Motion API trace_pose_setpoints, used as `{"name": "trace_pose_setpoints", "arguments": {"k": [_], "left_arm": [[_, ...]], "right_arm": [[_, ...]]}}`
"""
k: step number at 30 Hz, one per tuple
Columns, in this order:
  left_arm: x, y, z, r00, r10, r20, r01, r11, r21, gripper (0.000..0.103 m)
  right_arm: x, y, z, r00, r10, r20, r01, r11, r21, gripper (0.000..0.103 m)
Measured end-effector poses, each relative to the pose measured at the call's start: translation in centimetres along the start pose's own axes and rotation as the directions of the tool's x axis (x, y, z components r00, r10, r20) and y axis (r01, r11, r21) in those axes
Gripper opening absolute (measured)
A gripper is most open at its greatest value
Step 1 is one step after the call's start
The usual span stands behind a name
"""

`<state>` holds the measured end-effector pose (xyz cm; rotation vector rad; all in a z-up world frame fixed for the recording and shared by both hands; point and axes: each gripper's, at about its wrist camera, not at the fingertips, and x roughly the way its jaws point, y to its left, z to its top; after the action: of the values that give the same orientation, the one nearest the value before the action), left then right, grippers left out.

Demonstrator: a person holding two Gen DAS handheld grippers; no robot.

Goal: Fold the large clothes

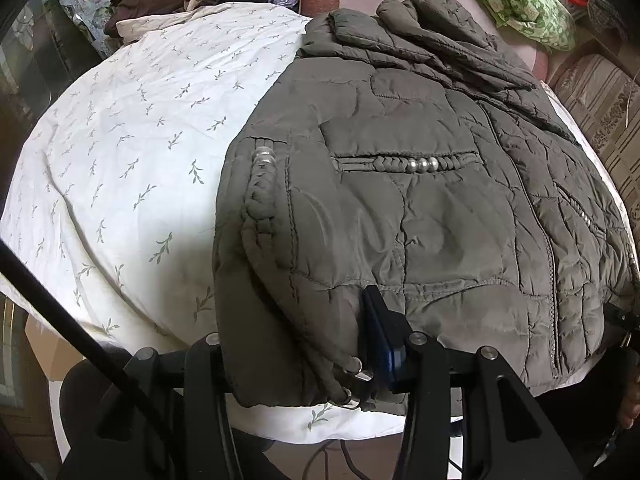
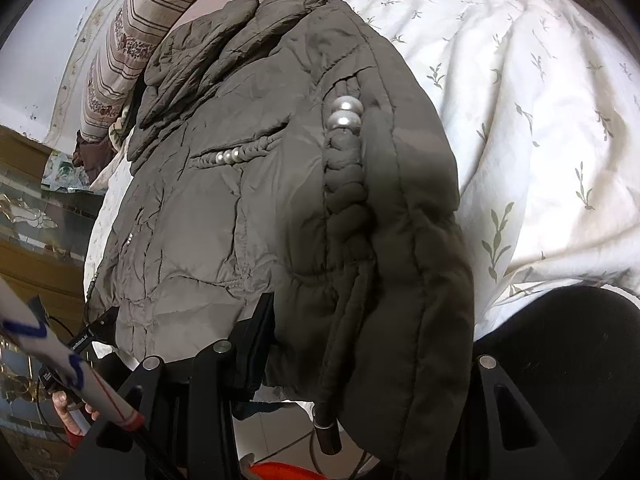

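An olive-grey quilted jacket lies front up on a white leaf-print sheet, its hood at the far end. My left gripper is shut on the jacket's near hem. One blue-padded finger presses on top of the hem, and the other is hidden under the folded side with the braid and pearls. In the right wrist view the same jacket fills the middle. My right gripper is shut on its near edge: one finger shows and the fabric covers the other. A drawstring toggle hangs below the hem.
The sheet covers a bed. A striped pillow, green-patterned cloth and piled bedding lie at the far end. A glass-fronted cabinet stands to the side. A hand and black gripper parts show at lower left.
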<state>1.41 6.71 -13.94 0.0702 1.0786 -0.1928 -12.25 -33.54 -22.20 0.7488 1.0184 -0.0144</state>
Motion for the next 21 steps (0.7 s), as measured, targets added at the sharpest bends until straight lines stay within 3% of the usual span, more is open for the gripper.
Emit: {"name": "trace_pose_setpoints", "arguments": {"k": [6,13,21], "left_arm": [[-0.9,-0.6,-0.2,0.999,0.019,0.031,-0.019,1.0,0.015,0.025],[-2.8,-0.5,-0.1,0.998,0.014,0.064,-0.013,1.0,-0.012,0.02],[-6.7,0.3,-0.6,0.993,-0.036,0.108,0.042,0.998,-0.056,0.019]], "right_arm": [[-0.4,0.5,0.0,1.0,-0.017,0.014,0.017,1.0,-0.016,0.035],[-1.8,1.0,0.1,0.999,-0.001,0.035,0.003,0.999,-0.039,0.022],[-4.6,1.8,0.0,0.998,0.03,0.063,-0.025,0.997,-0.08,0.019]]}}
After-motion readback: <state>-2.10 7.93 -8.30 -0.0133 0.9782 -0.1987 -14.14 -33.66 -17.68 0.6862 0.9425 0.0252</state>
